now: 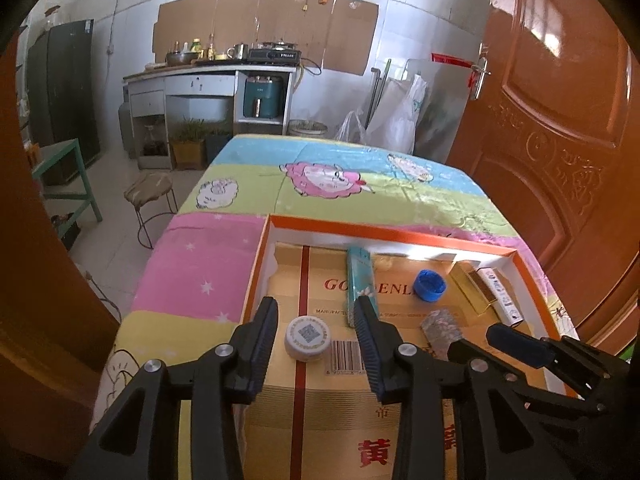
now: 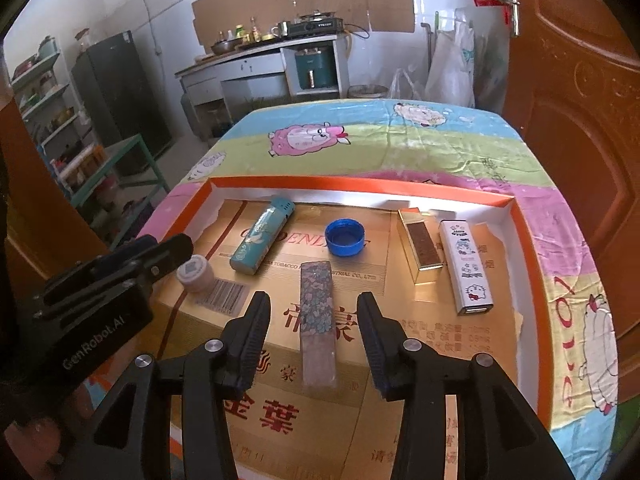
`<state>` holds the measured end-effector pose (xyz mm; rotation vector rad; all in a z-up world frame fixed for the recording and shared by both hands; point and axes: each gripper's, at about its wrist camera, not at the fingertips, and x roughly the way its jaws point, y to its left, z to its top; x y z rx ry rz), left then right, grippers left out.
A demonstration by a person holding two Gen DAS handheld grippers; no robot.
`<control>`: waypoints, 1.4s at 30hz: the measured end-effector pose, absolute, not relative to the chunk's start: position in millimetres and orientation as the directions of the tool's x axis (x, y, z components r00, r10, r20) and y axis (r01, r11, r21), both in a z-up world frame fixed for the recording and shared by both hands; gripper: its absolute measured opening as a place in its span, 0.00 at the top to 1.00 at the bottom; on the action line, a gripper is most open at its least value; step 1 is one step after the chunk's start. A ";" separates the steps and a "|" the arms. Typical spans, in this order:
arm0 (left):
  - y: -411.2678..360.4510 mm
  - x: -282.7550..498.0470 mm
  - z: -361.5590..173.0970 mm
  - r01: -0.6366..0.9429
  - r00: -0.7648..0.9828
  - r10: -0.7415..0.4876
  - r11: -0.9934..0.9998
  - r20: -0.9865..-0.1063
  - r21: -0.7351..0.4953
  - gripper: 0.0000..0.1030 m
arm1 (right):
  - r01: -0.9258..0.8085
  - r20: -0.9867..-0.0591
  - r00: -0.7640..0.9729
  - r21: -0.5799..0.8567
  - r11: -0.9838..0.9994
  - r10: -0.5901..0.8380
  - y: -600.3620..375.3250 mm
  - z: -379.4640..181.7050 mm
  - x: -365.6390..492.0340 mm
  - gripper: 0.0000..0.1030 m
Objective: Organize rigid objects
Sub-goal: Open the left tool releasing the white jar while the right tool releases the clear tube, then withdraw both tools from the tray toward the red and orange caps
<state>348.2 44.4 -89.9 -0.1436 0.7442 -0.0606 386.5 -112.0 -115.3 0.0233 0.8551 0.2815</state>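
An orange-rimmed tray (image 1: pixel 392 233) (image 2: pixel 360 187) lined with gold cardboard holds the objects. My left gripper (image 1: pixel 316 320) is open, and a white bottle cap (image 1: pixel 308 338) (image 2: pixel 195 273) lies between its fingers, untouched. My right gripper (image 2: pixel 313 316) is open astride a floral oblong box (image 2: pixel 318 320) (image 1: pixel 440 326), with a gap on both sides. Further back lie a teal lighter (image 1: pixel 361 280) (image 2: pixel 262 240), a blue cap (image 1: pixel 430 285) (image 2: pixel 345 237), a gold box (image 1: pixel 474 286) (image 2: pixel 420 246) and a white cartoon box (image 1: pixel 502 296) (image 2: pixel 466 266).
The tray rests on a table under a cartoon sheep cloth (image 1: pixel 320 176) (image 2: pixel 360 136). A brown door (image 1: pixel 560 120) stands close on the right. A stool (image 1: pixel 150 192) and a green frame table (image 1: pixel 68 176) stand on the left floor, with a kitchen counter (image 1: pixel 212 76) behind.
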 end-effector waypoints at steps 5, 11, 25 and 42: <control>42.6 336.8 -78.7 0.010 0.750 -0.112 0.987 -0.652 -0.158 0.62 | -0.226 -0.736 0.633 0.125 0.966 0.243 -116.6 -106.1 374.2 0.55; 40.9 316.8 -66.0 0.017 0.762 -0.120 0.986 -0.636 -0.165 0.62 | -0.186 -0.727 0.651 0.126 0.974 0.218 -132.4 -93.4 352.3 0.55; 44.9 250.6 -40.6 0.032 0.786 -0.126 0.986 -0.606 -0.164 0.62 | -0.142 -0.706 0.685 0.112 0.984 0.179 -154.3 -68.6 287.6 0.55; 40.9 192.5 -24.1 0.070 0.803 -0.155 0.984 -0.575 -0.166 0.62 | -0.129 -0.664 0.732 0.087 0.988 0.154 -157.1 -42.3 224.6 0.55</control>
